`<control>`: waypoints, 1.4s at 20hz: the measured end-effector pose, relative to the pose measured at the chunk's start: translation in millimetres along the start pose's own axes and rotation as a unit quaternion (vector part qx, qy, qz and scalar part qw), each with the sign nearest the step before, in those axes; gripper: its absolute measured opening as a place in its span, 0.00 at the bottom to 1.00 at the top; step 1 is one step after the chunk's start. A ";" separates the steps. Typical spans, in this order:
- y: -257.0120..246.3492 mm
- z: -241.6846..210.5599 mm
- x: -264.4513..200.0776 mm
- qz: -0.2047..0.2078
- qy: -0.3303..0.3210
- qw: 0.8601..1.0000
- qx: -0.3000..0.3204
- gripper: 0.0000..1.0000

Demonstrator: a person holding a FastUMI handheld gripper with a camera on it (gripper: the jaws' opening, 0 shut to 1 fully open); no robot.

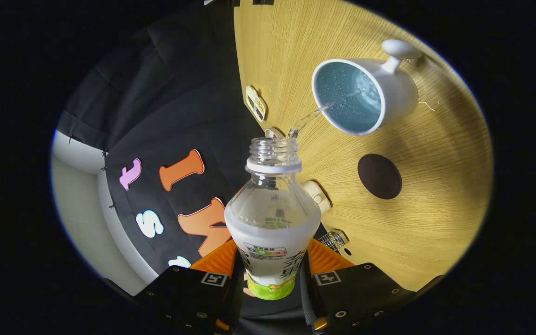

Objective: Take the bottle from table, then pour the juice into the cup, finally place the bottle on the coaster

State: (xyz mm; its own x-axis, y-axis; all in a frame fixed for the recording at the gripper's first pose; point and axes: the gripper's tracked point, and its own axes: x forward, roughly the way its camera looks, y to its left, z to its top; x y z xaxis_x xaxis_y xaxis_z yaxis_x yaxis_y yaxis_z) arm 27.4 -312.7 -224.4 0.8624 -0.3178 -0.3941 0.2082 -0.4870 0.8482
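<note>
The fingers [271,274] clamped a clear, uncapped bottle [271,218] from both sides by its labelled lower body, its open neck tipped away from them. A thin stream of clear liquid [310,117] ran from the bottle's mouth into a white cup [396,90] with a blue inside, beyond the bottle on the wooden table [435,209]. A dark round coaster [379,176] lay bare beside the bottle, nearer than the cup.
</note>
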 end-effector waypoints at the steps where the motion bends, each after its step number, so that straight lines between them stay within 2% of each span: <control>1: -0.2 0.7 0.3 -0.003 -0.001 1.000 0.004 0.53; 15: 7.9 3.8 -4.1 -0.007 -0.003 0.999 0.051 0.53; 28: 15.3 8.9 -4.0 0.004 -0.007 0.998 0.070 0.53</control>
State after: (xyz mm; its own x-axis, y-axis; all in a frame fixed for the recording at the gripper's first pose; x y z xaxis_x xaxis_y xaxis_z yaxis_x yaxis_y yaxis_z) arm 23.0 -326.1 -213.0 0.8566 -0.3340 -0.3933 0.1338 -0.5923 0.7945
